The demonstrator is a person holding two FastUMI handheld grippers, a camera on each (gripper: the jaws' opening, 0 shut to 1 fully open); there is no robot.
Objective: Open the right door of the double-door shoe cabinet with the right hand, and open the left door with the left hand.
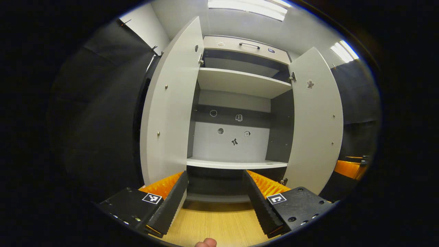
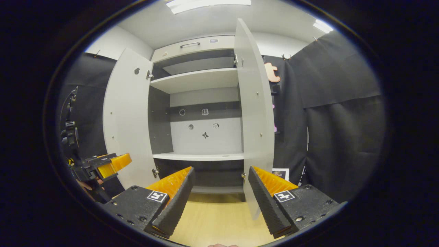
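Shoe cabinet: pale grey, dark interior, two shelves bare. Left door and right door both swung fully open, standing upright either side of the cabinet opening.

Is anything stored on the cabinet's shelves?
No, the shelves of the cabinet are bare between both open doors; only small stickers mark the back panel.

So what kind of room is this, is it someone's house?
Probably not a real house, more like a test booth. A pale cupboard stands with both doors open and bare shelves, black cloth hangs as walls, and strip lights shine overhead.
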